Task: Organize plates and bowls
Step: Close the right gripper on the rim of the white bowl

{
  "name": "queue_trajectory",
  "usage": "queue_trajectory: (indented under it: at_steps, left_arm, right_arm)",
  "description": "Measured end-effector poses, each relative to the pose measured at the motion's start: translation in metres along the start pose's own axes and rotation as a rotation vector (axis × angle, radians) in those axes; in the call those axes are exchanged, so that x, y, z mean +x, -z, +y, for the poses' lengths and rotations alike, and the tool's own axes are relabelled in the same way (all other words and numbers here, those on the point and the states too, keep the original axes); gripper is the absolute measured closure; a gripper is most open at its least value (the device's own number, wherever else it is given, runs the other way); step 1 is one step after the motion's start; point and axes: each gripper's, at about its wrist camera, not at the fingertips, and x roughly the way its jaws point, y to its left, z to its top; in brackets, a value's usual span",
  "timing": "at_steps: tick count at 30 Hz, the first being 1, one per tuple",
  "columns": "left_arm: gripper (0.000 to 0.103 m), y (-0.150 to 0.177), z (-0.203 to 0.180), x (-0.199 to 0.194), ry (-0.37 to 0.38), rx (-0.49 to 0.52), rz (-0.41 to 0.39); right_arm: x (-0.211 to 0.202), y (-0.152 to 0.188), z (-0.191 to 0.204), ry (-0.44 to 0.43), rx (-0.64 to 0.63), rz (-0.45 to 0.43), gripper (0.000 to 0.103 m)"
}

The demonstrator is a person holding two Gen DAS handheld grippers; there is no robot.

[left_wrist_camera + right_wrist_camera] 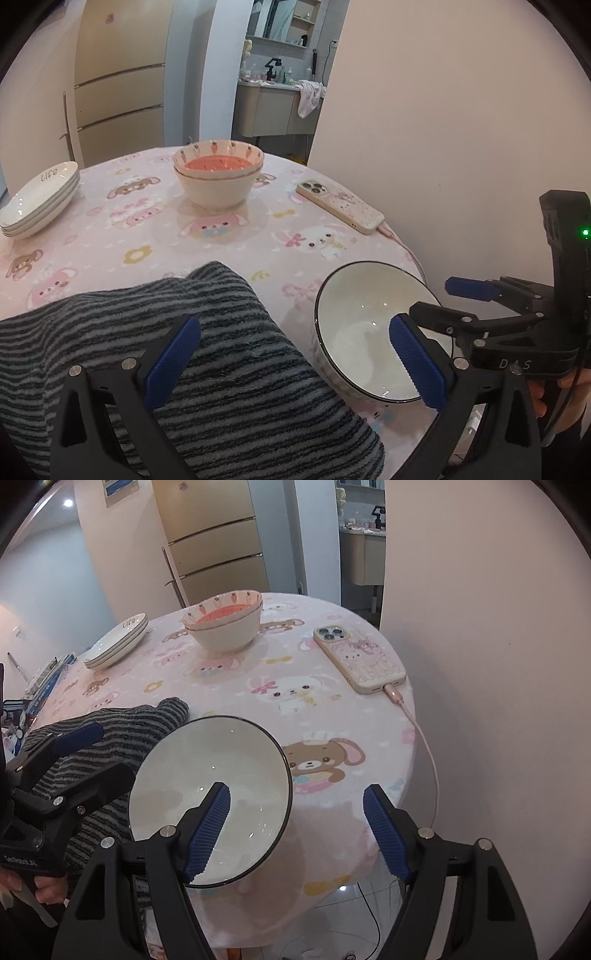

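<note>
A white bowl with a black rim [354,325] [207,760] stands near the front edge of the table, beside a striped grey cloth [184,332] [122,723]. My right gripper [297,830] is open; one finger shows over the bowl's inside, the other outside its right rim, and the pads are not pressing. My left gripper [293,363] is open over the cloth, its right pad in front of the bowl. Each gripper shows in the other's view [443,302] [96,757]. Two stacked carrot-pattern bowls [218,177] [225,624] and a stack of white plates [40,199] [118,642] sit at the far side.
A phone in a pink case [340,206] [358,657] lies at the right, its cable [428,749] hanging over the table edge. The round table wears a pink cartoon cloth [221,240] [295,709]. A wall stands close on the right; a fridge [218,542] is behind.
</note>
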Motion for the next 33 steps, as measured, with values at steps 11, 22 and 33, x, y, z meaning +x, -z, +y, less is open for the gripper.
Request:
queue_trajectory:
  at_steps: [11, 22, 33]
  left_arm:
    - [0.025, 0.003, 0.014, 0.019, 0.016, -0.077, 0.060]
    - [0.042, -0.002, 0.029, 0.019, 0.062, -0.126, 0.091]
    - [0.043, -0.009, 0.042, 0.030, 0.259, -0.212, 0.151]
  right_arm:
    - [0.030, 0.005, 0.006, -0.082, 0.013, 0.098, 0.062]
    - [0.042, 0.004, 0.006, -0.078, 0.045, 0.124, 0.085]
    - [0.041, 0.009, 0.000, -0.107, 0.082, 0.081, 0.086]
